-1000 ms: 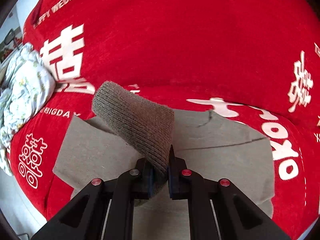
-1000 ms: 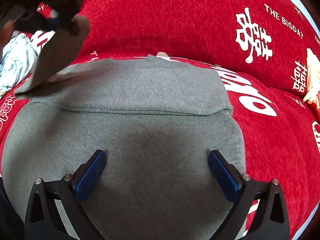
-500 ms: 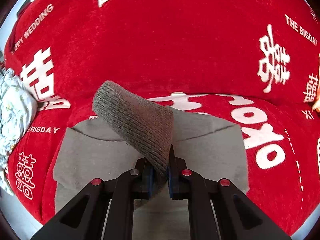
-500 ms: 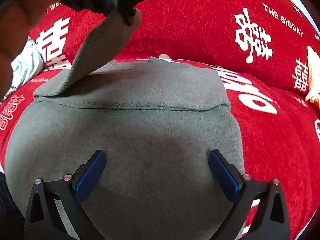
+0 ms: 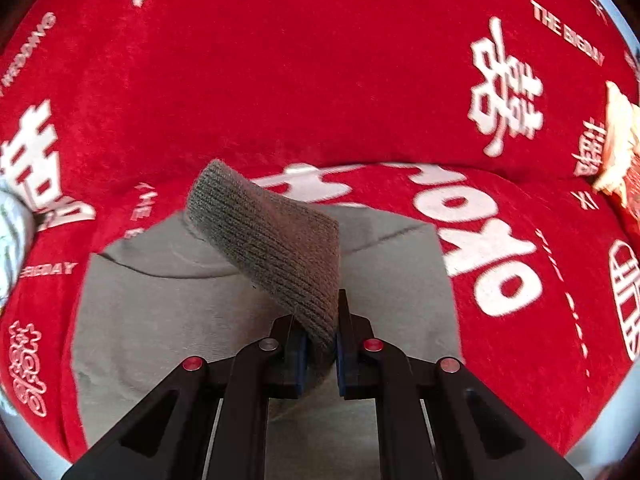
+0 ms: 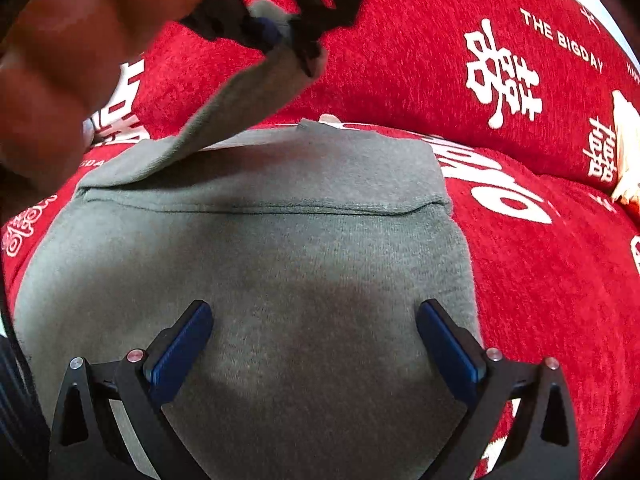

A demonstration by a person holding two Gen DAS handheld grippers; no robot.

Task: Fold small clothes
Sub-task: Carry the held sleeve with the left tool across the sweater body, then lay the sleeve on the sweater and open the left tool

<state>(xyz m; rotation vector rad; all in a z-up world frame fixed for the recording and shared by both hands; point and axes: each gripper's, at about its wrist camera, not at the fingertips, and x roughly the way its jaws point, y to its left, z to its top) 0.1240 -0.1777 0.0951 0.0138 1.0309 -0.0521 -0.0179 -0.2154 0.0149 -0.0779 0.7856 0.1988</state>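
Note:
A small grey knit sweater (image 6: 280, 264) lies flat on the red sofa cover, one side folded over its body. My left gripper (image 5: 320, 320) is shut on the ribbed cuff (image 5: 276, 240) of its sleeve, lifted above the sweater's body (image 5: 160, 312). In the right wrist view that same left gripper (image 6: 292, 44) hangs at the top, with the sleeve (image 6: 224, 108) stretching down from it to the sweater's far left corner. My right gripper (image 6: 316, 336) stands open low over the near part of the sweater, nothing between its blue pads (image 6: 180, 344).
The red sofa cover (image 5: 320, 80) with white lettering runs all around. A pale patterned cloth (image 5: 12, 240) lies at the far left. A cream fringed item (image 6: 628, 148) sits at the right edge. A person's hand (image 6: 72, 64) fills the upper left of the right wrist view.
My left gripper has carried the sleeve cuff to the right, over the sweater's body. The patterned cloth has slid out to the left edge. My right gripper has stayed put.

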